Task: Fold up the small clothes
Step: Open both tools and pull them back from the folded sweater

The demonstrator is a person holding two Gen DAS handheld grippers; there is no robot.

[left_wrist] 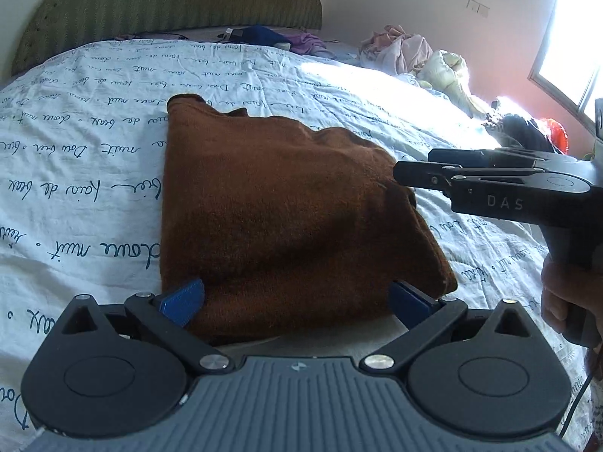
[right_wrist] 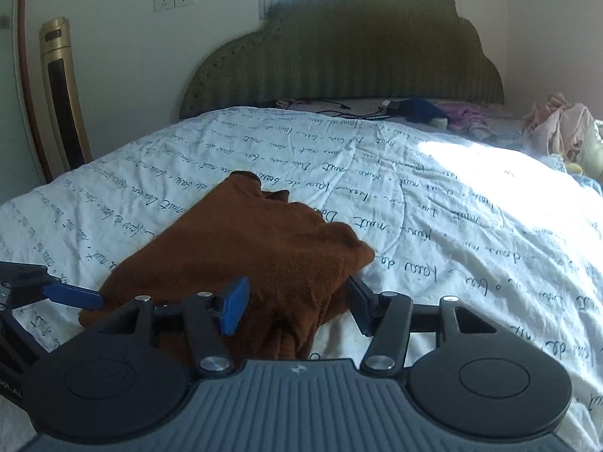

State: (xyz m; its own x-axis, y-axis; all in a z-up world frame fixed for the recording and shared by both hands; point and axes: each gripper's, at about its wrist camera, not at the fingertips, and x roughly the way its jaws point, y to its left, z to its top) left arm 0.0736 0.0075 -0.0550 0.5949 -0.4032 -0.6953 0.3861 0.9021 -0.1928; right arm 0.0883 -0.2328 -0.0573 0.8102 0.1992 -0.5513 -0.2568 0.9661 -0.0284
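A brown knit garment [left_wrist: 286, 218] lies folded on the white bedspread [left_wrist: 75, 143] with blue script. My left gripper [left_wrist: 297, 299] is open, its blue pads [left_wrist: 182, 301] on either side of the garment's near edge. In the right wrist view the same garment [right_wrist: 241, 248] lies ahead, and my right gripper [right_wrist: 297, 305] is open with the garment's near right corner between its pads [right_wrist: 235, 309]. The right gripper also shows in the left wrist view [left_wrist: 405, 173], by the garment's right edge. The left gripper's blue finger [right_wrist: 73, 295] shows at the garment's left side.
A green padded headboard [right_wrist: 346, 52] stands at the far end. A dark blue and purple pile [right_wrist: 433, 113] and cables lie near it. Pink and cream clothes [left_wrist: 407, 52] are heaped at the bed's right side. A gold tower appliance [right_wrist: 62, 98] stands left.
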